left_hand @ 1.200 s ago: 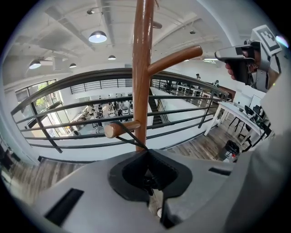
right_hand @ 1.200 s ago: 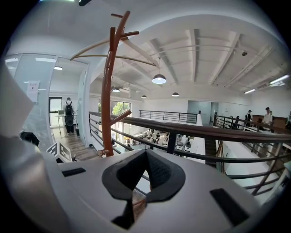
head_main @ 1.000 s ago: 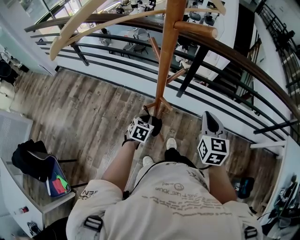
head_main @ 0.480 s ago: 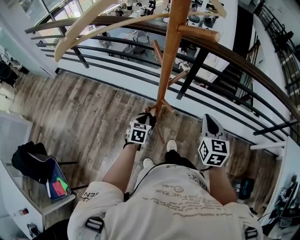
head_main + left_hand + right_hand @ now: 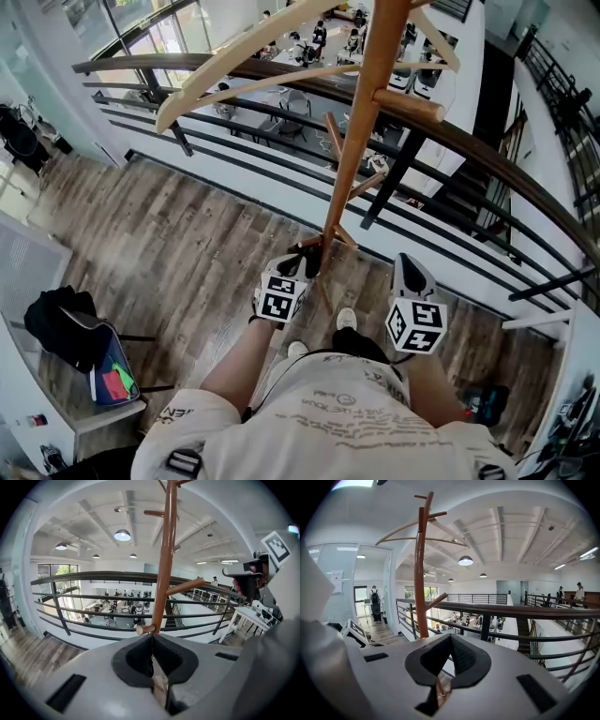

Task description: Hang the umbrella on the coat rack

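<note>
The left gripper (image 5: 307,253) is clenched on nothing: in the left gripper view (image 5: 151,637) its dark pads (image 5: 165,656) meet along a thin seam with no thing between them. The right gripper (image 5: 406,260) is the same, its jaws pressed together at the tips and empty in its own view (image 5: 450,637). Both are held low in front of the person's shirt (image 5: 347,422), well apart from each other, noses pointing away from the body.

The coat rack (image 5: 361,141) stands just ahead of the left gripper. Its feet (image 5: 323,239) spread on the plank floor (image 5: 187,234) right past that gripper's nose, and the brown pole (image 5: 162,573) rises straight above the closed jaws in the left gripper view. A short peg (image 5: 145,630) shows just over the jaw tips there, and a longer slanted one (image 5: 185,587) juts out to the right, higher up. From the right gripper the pole (image 5: 421,573) sits ahead and to the left — its pale curved arms (image 5: 422,531) fan out near the top.

Beyond the rack and both grippers runs a railing (image 5: 487,141) with a brown top rail and dark bars. Far off to the left of the left gripper a black bag (image 5: 56,323) rests on a low stand. White shoes (image 5: 344,319) show between the two grippers — below them, on the floor.
</note>
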`<state>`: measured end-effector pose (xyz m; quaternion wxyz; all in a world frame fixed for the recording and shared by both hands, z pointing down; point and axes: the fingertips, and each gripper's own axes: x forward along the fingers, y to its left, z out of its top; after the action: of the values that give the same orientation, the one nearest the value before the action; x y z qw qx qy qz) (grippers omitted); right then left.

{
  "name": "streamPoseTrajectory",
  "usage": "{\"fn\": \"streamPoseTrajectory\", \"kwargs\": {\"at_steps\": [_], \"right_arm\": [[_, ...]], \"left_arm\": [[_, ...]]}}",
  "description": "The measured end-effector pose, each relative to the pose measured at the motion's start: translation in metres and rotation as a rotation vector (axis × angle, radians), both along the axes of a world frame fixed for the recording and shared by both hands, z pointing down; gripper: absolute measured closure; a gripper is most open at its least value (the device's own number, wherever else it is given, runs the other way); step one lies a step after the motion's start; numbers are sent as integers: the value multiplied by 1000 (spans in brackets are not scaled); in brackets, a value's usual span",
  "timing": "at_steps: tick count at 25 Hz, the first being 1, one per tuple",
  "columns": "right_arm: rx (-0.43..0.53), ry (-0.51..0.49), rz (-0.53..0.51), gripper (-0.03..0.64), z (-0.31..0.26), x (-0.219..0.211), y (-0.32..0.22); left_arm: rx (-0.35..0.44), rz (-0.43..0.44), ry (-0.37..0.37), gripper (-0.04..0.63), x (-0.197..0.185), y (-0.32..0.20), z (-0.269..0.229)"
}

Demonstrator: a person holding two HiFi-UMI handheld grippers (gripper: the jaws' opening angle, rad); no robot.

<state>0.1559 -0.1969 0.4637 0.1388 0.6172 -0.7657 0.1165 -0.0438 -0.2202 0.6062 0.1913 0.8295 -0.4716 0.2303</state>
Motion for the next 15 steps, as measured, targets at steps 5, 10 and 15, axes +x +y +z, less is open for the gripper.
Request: {"fn": "streamPoseTrajectory", "kwargs": {"at_steps": [5, 10, 15], "right_arm": [[23, -40, -36, 618, -5, -26, 0], [56, -101, -99, 618, -11, -60, 1], [96, -131, -152, 618, -24, -83, 2]], "left_arm": [[79, -12, 9, 586, -13, 8, -49], [130, -71, 18, 586, -42, 23, -101], [192, -135, 23, 586, -65, 32, -141]]}}
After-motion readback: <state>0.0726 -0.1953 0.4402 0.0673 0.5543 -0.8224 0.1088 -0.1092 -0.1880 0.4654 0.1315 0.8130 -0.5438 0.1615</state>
